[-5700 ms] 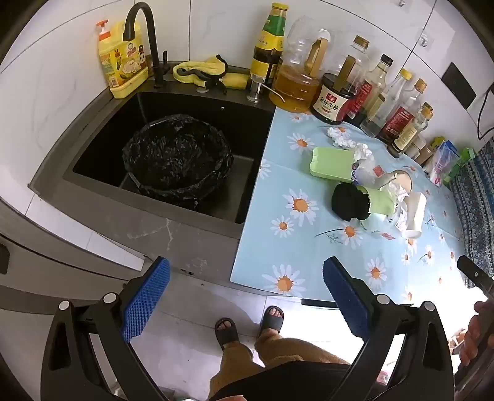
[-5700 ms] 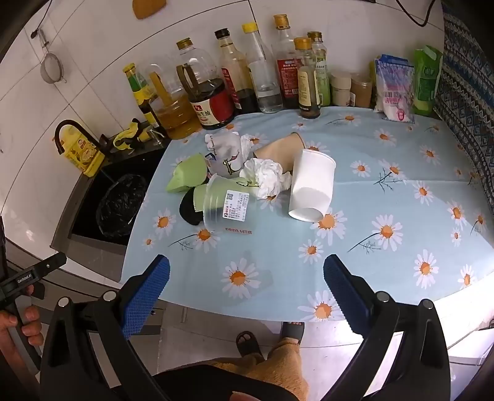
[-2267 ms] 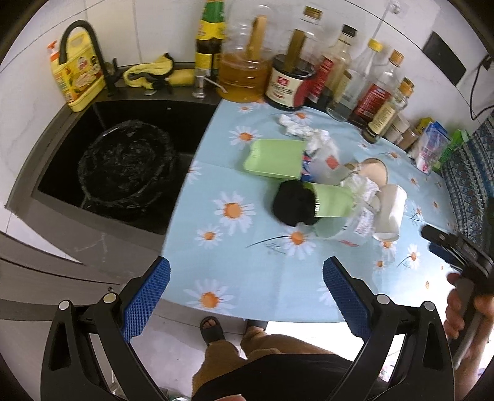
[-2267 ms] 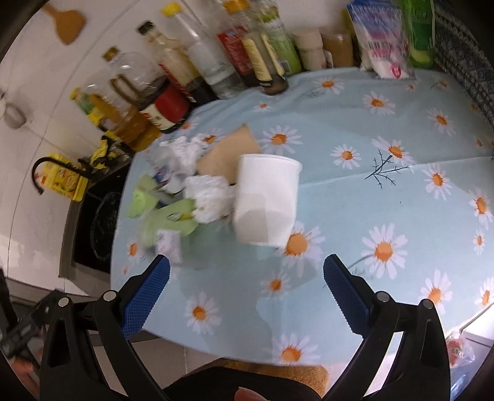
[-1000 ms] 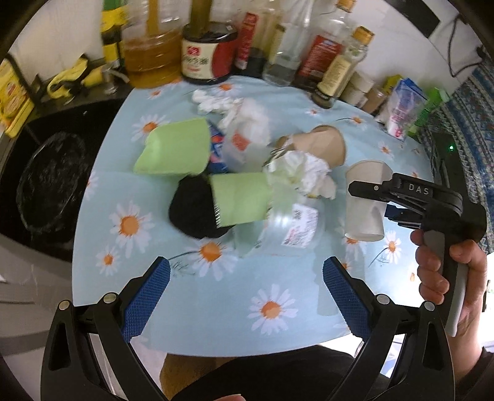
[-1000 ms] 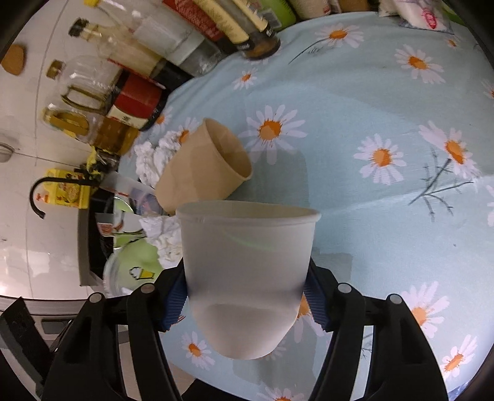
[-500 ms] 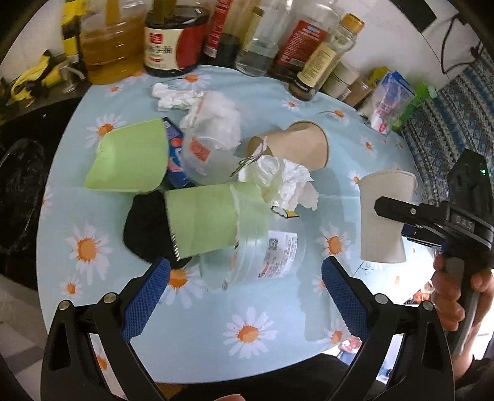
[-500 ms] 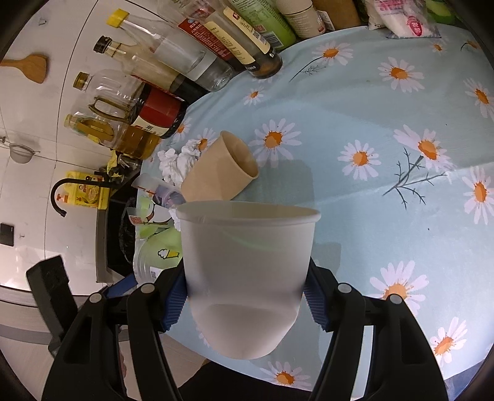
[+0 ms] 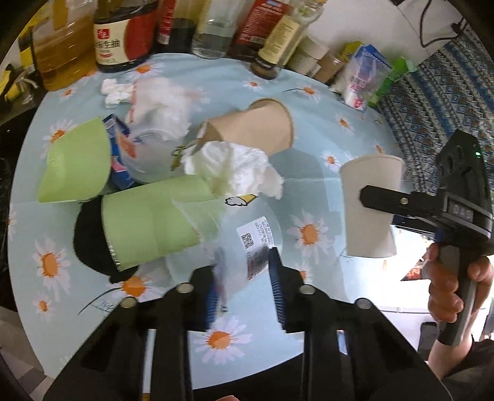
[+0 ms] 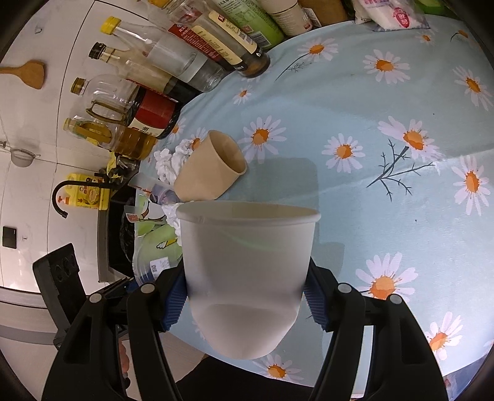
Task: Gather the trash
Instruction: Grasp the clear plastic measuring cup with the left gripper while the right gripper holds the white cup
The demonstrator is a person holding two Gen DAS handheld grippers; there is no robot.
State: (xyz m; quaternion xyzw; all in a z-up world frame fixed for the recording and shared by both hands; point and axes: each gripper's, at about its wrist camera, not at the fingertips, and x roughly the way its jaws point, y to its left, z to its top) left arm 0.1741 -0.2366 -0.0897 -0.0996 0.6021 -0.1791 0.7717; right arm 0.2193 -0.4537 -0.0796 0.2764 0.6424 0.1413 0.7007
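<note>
Motion blur smears the left gripper's [image 9: 244,283] blue pads and the crumpled clear plastic cup with a barcode label [image 9: 247,234] between them, so the grip can't be judged. The tall condiment bottles [image 9: 216,27] lose their tops to the upper edge. The large white paper cup [image 10: 247,271] hides the right gripper's [image 10: 247,296] inner pad faces. The black-lined bin in the sink [image 10: 125,234] shows only as a sliver.

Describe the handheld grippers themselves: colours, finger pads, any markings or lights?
Both are black plastic frames with silver pivot bolts and ribbed blue pads. In the left wrist view, the right gripper shows embossed lettering, a small green light and a grey handle, held by a bare hand. No cables visible.
</note>
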